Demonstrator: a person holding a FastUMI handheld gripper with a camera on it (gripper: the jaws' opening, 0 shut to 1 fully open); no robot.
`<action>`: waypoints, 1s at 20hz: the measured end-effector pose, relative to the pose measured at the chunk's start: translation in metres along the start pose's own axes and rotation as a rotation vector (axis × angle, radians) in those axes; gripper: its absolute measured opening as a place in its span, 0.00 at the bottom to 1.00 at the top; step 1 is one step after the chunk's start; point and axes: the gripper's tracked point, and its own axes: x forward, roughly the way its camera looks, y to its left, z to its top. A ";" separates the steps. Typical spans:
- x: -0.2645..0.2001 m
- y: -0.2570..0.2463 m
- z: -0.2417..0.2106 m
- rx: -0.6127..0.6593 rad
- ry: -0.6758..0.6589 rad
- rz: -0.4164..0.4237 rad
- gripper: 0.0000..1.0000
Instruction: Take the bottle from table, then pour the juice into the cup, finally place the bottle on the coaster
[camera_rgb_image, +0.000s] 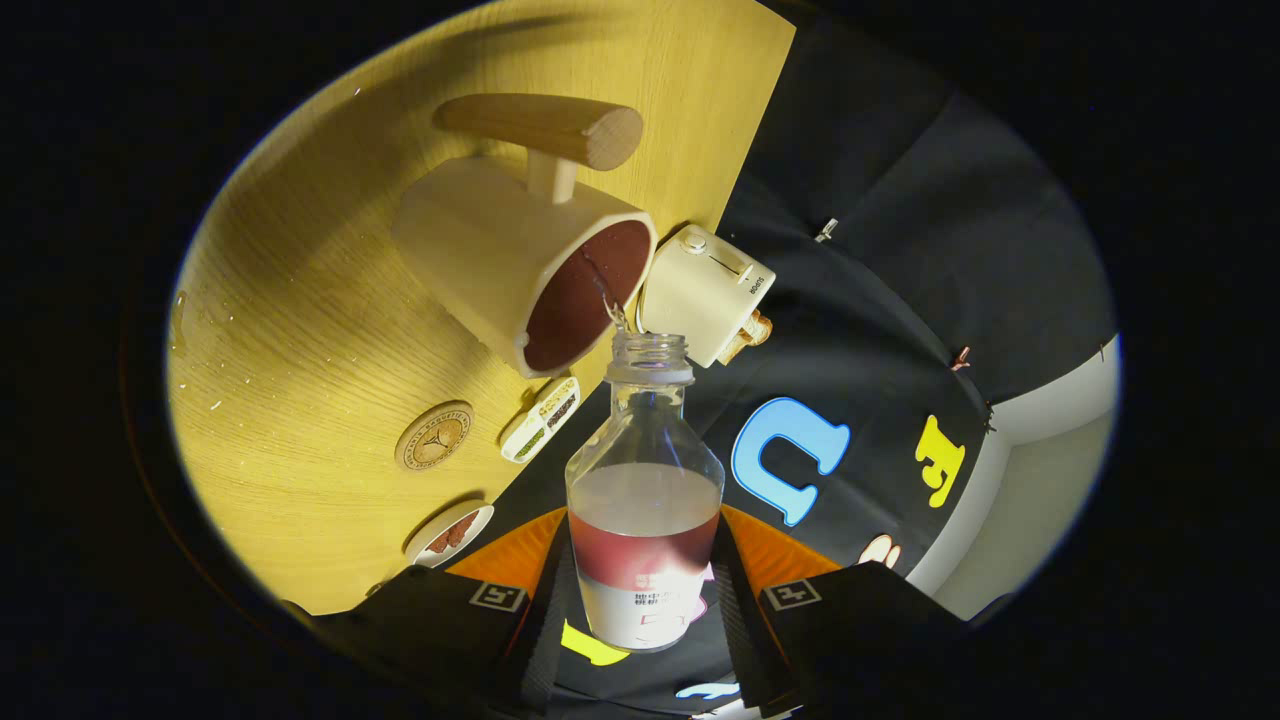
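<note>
The gripper (645, 590) is clamped on the clear plastic bottle (645, 500), its 2 black-and-orange fingers (520, 590) pressing the labelled lower body from either side. The bottle is tipped forward with its uncapped neck pointing at the cream ceramic cup with a wooden cross handle (520, 250), which stands near the bench's far edge. A thin stream of juice (606, 295) runs from the bottle's mouth over the cup's rim, and dark reddish liquid fills the cup. The bottle is about half full. Just beside the cup, at the edge of the pale wooden bench (300, 330), sits a small cream appliance with a knob (705, 290). Nearer the fingers on the bench lie the round wooden coaster with a dark emblem (434, 437), a small white 2-compartment dish (540, 418) and a white plate of brown food (450, 533).
</note>
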 end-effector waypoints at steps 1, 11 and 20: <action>-0.001 -0.001 0.000 -0.009 -0.004 -0.001 0.71; 0.002 -0.017 0.005 -0.151 -0.055 -0.060 0.71; 0.007 -0.012 0.006 -0.221 -0.073 -0.073 0.70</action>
